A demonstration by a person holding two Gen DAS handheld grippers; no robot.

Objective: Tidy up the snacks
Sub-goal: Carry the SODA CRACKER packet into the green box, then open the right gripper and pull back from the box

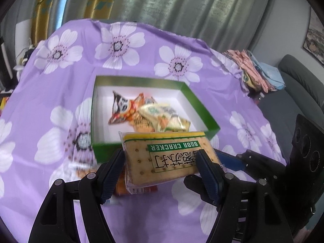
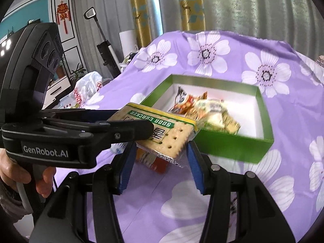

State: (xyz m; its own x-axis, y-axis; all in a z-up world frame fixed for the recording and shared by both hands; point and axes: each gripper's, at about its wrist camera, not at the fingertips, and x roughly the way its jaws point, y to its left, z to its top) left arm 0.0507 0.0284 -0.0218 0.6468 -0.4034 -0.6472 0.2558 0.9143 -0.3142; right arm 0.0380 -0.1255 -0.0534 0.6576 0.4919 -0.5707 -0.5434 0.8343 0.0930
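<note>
Soda cracker pack [image 1: 162, 158] clamped between left tongs [image 1: 162, 174].

Cracker pack [image 1: 162, 158]: glossy clear plastic wrap. Box [image 1: 202, 109]: matt green card, white inside. Tablecloth [image 1: 60, 105]: smooth purple cloth. Pads [image 1: 208, 174]: ribbed.

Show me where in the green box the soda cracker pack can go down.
Bare white floor runs along the green box's left wall and far-right corner. Its middle and near side are crowded with snack packets. The soda cracker pack is above the near wall.
</note>
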